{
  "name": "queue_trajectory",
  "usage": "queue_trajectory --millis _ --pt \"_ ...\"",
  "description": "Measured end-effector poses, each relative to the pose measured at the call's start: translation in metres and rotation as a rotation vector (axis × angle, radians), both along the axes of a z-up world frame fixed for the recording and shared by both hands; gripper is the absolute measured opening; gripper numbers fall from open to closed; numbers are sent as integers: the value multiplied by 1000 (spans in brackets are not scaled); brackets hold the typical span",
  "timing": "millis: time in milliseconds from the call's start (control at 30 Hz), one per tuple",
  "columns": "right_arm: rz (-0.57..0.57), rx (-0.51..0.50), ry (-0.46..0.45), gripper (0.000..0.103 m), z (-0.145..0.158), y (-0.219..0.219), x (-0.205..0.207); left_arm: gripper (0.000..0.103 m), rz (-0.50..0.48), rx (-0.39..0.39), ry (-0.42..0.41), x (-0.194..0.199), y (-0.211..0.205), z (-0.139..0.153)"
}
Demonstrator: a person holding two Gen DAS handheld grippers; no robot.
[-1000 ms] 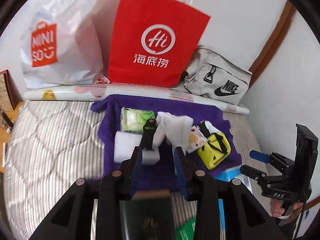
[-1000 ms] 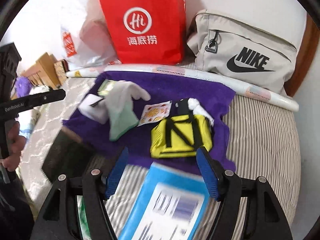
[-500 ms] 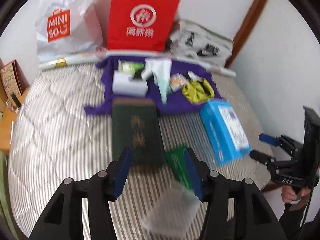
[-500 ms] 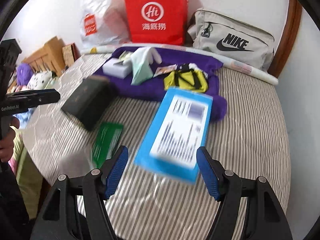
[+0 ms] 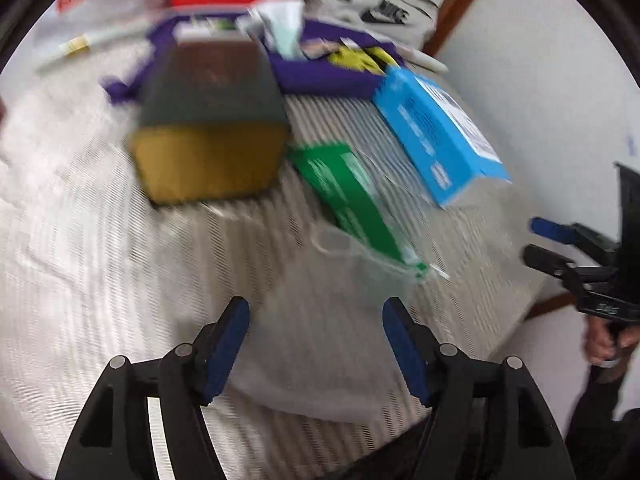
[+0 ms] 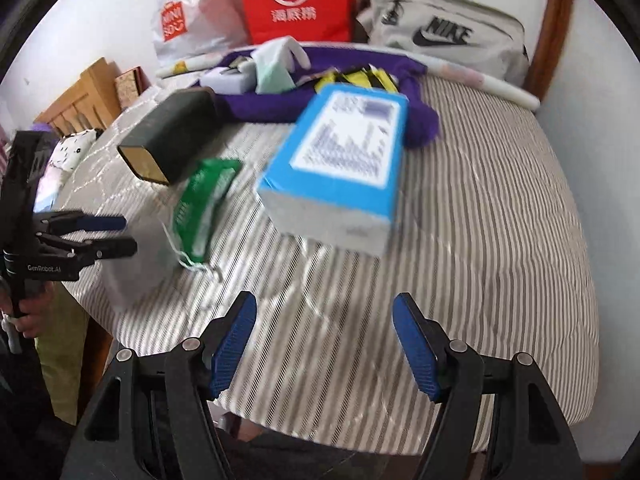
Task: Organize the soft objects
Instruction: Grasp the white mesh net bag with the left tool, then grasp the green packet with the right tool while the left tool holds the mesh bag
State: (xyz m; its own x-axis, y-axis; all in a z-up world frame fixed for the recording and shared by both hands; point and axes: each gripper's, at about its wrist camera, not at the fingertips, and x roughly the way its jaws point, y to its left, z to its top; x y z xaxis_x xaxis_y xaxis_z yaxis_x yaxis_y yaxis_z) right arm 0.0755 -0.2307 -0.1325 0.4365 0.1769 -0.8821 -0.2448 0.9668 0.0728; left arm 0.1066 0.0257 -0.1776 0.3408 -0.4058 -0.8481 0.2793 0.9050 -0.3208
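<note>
A purple cloth lies at the far side of the striped bed, with a white box, a pale green glove and a yellow-black pouch on it. Nearer lie a dark green box, a green packet in a clear bag and a blue box. My left gripper is open and empty over the near bed edge; it also shows in the right wrist view. My right gripper is open and empty, also in the left wrist view.
A red paper bag, a white Miniso bag and a grey Nike bag stand against the wall behind a long white roll. A wooden frame stands left of the bed.
Both grippers have pulled back from the purple cloth toward the near edge of the bed. The left gripper's jaws have opened wider. The boxes and packet now lie ahead of both.
</note>
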Motion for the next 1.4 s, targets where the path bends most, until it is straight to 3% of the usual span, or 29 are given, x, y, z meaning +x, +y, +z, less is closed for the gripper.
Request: queue_trajectory --millis 167,367,467,567,633,667,700,767,1033,1267,1400 --pt "-21 30 6 70 -8 -7 -6 88 -37 19 -32 -8 -15 -4" --pt "-24 67 8 70 -12 -7 -8 96 -93 228 -125 -25 -53 -14" --pt "-15 73 5 70 -16 -4 -9 95 -95 263 -165 -29 -56 -16" --pt "-11 71 -1 70 -19 -1 -9 73 -81 304 -212 -33 -54 -14" --pt "-11 80 3 70 -22 1 -7 41 -46 297 -220 -32 -46 -7" --pt "-7 82 3 70 -23 3 -6 14 -25 290 -211 -27 -40 -4" --pt "0 84 -7 70 -24 6 -5 7 -11 260 -187 -24 -34 -2" --pt "9 93 -22 70 -23 15 -3 7 23 208 -153 -23 -17 -1" --pt "76 157 -49 70 -15 71 12 7 150 247 -179 -26 31 4" --pt "191 -8 -97 70 -24 130 34 7 211 188 -160 -25 71 3" --pt "189 43 -68 70 -26 140 43 7 239 146 -145 -18 83 -3"
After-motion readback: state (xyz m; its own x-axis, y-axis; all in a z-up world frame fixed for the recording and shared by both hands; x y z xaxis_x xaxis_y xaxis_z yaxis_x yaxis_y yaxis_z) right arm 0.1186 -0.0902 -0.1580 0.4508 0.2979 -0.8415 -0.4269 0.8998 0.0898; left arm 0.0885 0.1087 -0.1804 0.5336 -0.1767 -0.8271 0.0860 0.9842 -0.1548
